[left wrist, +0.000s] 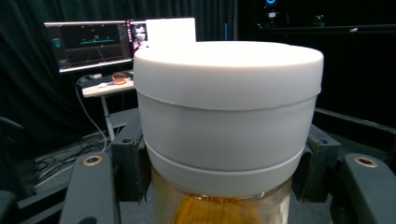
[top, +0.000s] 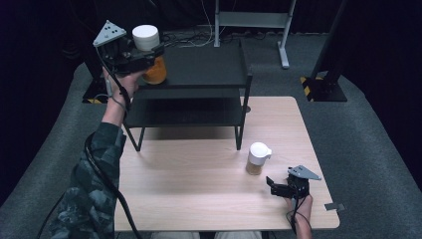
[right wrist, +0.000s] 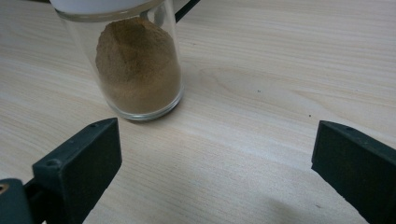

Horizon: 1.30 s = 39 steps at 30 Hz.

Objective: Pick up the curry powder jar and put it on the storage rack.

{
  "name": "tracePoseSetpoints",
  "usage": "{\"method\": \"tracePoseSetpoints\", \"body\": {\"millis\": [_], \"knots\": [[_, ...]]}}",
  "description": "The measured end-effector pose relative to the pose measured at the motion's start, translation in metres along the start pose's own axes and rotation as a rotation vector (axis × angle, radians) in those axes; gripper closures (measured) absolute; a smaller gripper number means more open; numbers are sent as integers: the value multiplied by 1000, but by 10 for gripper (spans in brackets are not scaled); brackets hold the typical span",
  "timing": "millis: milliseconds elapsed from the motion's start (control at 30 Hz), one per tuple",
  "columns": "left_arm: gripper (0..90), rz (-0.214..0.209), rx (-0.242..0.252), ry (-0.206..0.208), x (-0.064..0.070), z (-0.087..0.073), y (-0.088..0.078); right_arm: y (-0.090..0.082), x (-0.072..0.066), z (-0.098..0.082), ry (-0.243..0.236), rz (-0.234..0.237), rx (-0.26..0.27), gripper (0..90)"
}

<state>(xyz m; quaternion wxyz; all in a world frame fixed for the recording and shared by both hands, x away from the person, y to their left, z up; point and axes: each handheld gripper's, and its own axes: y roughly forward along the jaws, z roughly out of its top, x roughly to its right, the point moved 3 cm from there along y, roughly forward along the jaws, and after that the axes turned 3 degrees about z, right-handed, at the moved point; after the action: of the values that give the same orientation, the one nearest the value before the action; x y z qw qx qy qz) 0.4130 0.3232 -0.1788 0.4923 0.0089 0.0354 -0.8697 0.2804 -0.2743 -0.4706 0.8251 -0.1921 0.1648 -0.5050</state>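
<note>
A glass jar with a white lid and orange contents (top: 151, 57) is held over the left end of the black shelf's top level (top: 209, 64); I cannot tell whether its base touches the shelf. My left gripper (top: 142, 59) is shut on it, and in the left gripper view the jar (left wrist: 229, 121) sits tight between the two jaws. A second, smaller glass jar of brown powder with a white spouted lid (top: 258, 158) stands on the wooden table (top: 189, 189). My right gripper (top: 271, 185) rests just right of it, open, with the jar (right wrist: 140, 70) ahead of its jaws.
The black two-level shelf stands at the back of the table, its lower level (top: 184, 112) bare. A grey metal stand (top: 254, 20) is on the floor behind. In the left gripper view a desk with monitors (left wrist: 88, 44) stands in the dark background.
</note>
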Motion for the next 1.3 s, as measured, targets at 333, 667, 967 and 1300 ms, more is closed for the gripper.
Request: {"method": "tracePoseSetpoints", "body": {"millis": [333,667,967,1300], "knots": [[348,-16,7,-23,-12,-10,2,0,0,0,0,1,2,6],[347,-17,-28,-26,-14,-2,2,0,0,0,-1,-2,3,7],[344,-13,-42,-20,-13,1,3,0,0,-1,0,-1,5,7],[340,-10,-52,-15,-13,4,4,0,0,-1,-1,-2,4,7]]}}
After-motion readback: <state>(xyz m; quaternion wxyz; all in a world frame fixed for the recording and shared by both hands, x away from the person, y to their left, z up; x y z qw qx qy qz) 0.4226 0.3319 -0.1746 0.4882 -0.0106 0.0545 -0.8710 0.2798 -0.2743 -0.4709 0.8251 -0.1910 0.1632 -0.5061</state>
